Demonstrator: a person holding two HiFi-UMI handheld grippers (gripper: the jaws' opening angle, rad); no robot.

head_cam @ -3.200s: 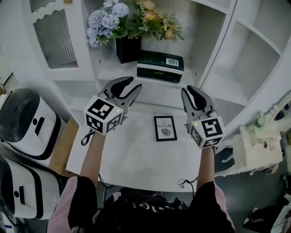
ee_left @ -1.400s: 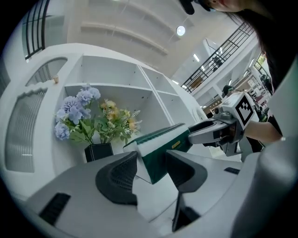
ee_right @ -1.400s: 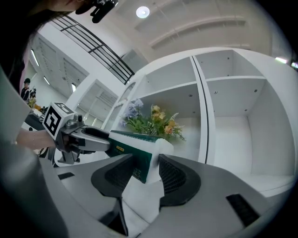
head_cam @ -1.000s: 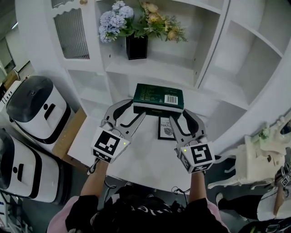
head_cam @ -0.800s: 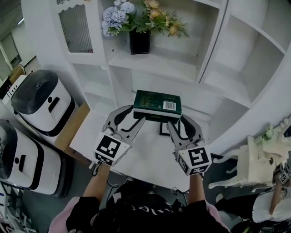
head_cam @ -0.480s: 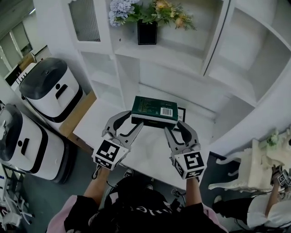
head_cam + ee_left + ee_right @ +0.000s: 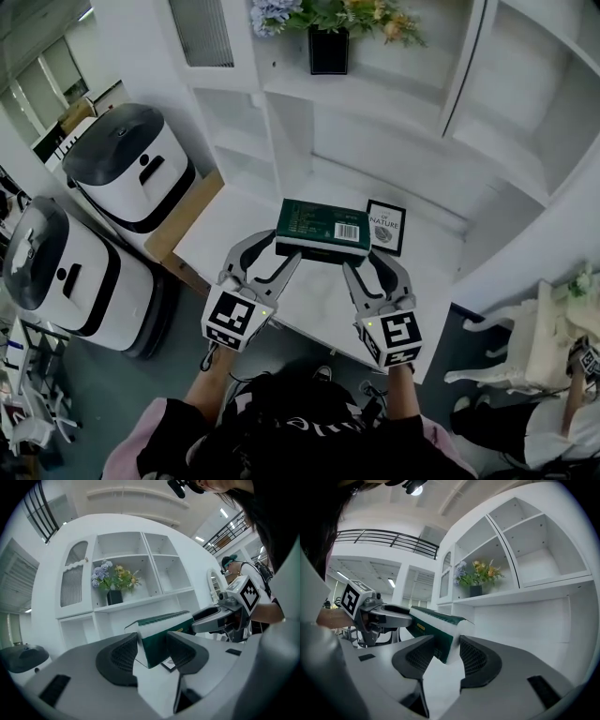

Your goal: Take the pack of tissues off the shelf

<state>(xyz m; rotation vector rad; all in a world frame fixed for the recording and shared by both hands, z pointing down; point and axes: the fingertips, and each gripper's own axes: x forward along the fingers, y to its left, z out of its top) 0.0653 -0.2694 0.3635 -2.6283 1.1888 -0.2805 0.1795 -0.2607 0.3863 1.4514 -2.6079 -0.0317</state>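
The pack of tissues [image 7: 323, 223], which a few seconds ago lay on the shelf [image 7: 375, 94] beside the black flower pot [image 7: 328, 49], is now out in the air between my two tools, over the white counter [image 7: 234, 225] and well clear of that shelf. My left gripper [image 7: 152, 641] has its jaws spread wide and pressed on one end of the pack. My right gripper [image 7: 447, 651] clamps the other end, just as wide. The framed card [image 7: 385, 227], half covered a second ago, now shows just to the right of the pack. I judge the lift-off done; what remains is only to carry or set it down.
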